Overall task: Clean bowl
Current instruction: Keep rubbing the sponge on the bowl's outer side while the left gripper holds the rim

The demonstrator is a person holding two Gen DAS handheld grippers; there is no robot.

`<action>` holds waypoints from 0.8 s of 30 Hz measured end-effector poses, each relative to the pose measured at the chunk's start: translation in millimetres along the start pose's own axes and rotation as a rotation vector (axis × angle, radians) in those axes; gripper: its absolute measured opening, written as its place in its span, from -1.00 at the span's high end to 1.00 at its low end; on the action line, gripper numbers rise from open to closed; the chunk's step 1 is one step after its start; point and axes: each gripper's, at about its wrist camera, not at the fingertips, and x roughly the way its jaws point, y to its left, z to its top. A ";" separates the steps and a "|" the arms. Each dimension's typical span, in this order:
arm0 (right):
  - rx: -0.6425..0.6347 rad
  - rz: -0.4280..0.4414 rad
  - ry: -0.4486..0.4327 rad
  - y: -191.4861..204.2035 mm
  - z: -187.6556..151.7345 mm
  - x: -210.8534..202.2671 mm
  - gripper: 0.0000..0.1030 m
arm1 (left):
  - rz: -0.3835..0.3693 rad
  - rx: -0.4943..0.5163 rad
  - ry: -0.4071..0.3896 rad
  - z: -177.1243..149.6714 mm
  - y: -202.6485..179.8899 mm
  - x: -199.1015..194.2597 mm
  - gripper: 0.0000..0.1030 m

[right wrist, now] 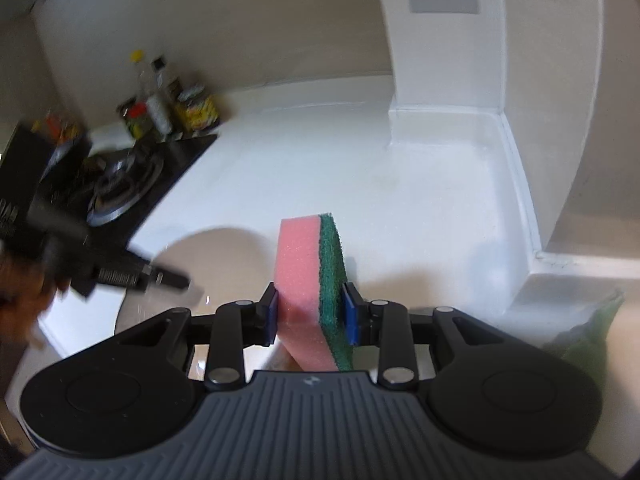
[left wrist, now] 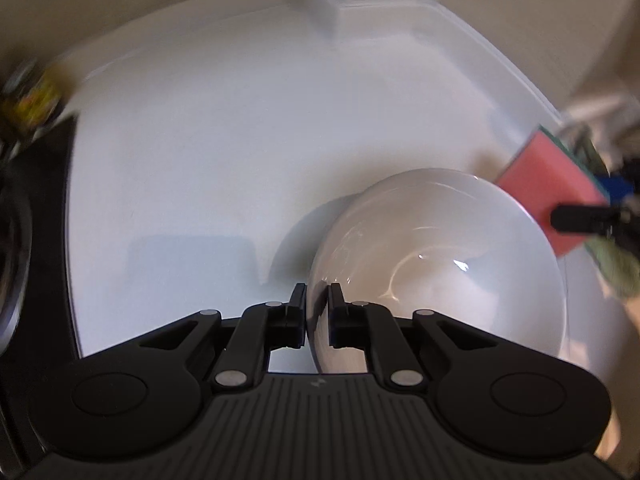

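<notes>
counter (left wrist: 240,140): white, we work above it | bowl (left wrist: 440,264): rim pinched in our left gripper (left wrist: 317,312), tilted, looks wet | sponge (right wrist: 310,292): clamped in our right gripper (right wrist: 312,314), just beside bowl | progress: scrubbing seems unfinished, rinse left

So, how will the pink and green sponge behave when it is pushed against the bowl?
The pink and green sponge looks like soft foam, so it will probably squash and bend. It seems light. The right tool grips it across its thickness, so it may twist.
</notes>
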 end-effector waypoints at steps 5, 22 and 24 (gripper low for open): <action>-0.064 -0.001 0.013 -1.2 15.5 6.5 0.46 | -0.010 0.172 0.011 21.4 -10.9 6.4 0.78; -0.041 -0.058 0.009 5.8 15.5 15.1 0.46 | -0.003 -0.290 -0.030 -2.9 19.9 -11.8 0.73; -0.020 -0.064 0.001 4.4 14.4 14.1 0.46 | 0.020 -0.301 -0.025 -7.9 17.8 -14.6 0.75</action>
